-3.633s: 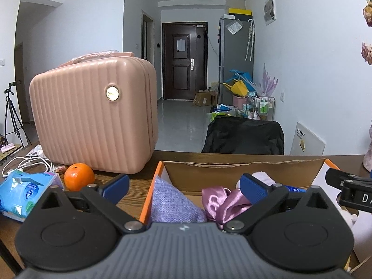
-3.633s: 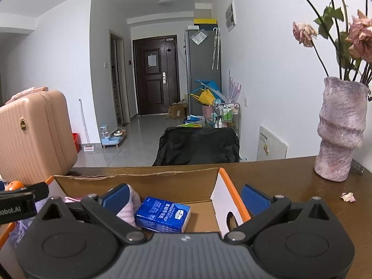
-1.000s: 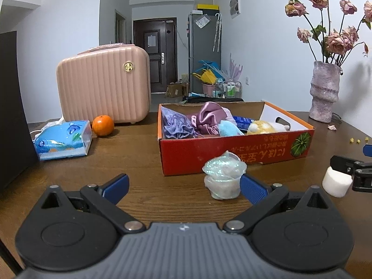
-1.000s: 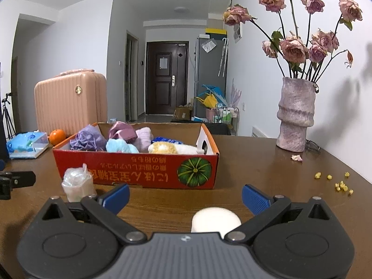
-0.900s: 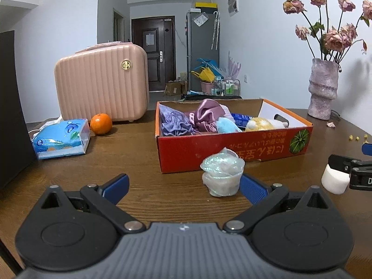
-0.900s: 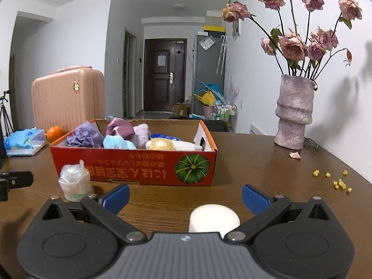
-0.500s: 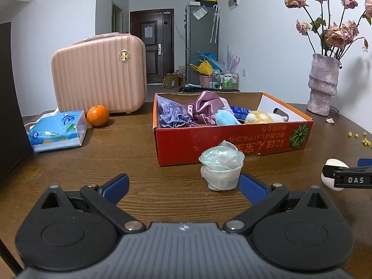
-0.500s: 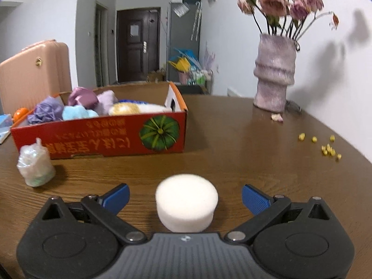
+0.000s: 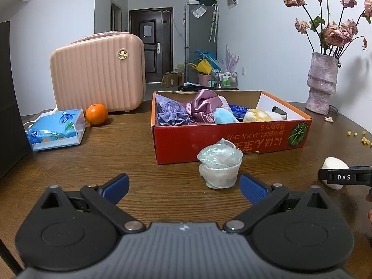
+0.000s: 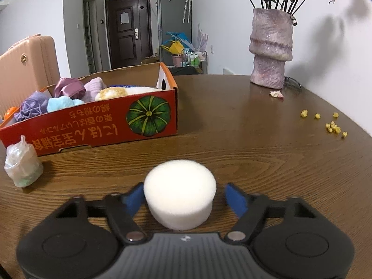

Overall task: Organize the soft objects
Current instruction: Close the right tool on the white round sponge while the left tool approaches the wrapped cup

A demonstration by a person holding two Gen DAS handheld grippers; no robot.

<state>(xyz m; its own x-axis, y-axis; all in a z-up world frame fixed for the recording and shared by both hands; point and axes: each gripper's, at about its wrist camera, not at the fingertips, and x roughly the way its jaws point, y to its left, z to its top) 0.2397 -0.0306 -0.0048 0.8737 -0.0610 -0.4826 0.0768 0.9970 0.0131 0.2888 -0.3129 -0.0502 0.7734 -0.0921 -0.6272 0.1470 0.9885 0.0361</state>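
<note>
A white round sponge (image 10: 180, 186) sits on the wooden table between the jaws of my right gripper (image 10: 184, 198). The jaws are closing: the left pad is at the sponge's side, while a small gap shows at the right pad. The left wrist view shows the same sponge (image 9: 334, 164) at the far right, behind a right gripper finger. My left gripper (image 9: 183, 186) stands open and empty, just short of a plastic-wrapped bundle (image 9: 219, 165). Behind the bundle is the red cardboard box (image 9: 227, 144) holding several soft items.
A pink suitcase (image 9: 97, 74), an orange (image 9: 96, 114) and a blue tissue pack (image 9: 55, 130) stand at the left. A vase (image 10: 270, 51) of dried roses stands at the back right, with yellow bits (image 10: 332, 124) scattered on the table near it.
My right gripper has dipped and moved in around the white sponge, and its jaws have narrowed from wide open. The left gripper has stayed put.
</note>
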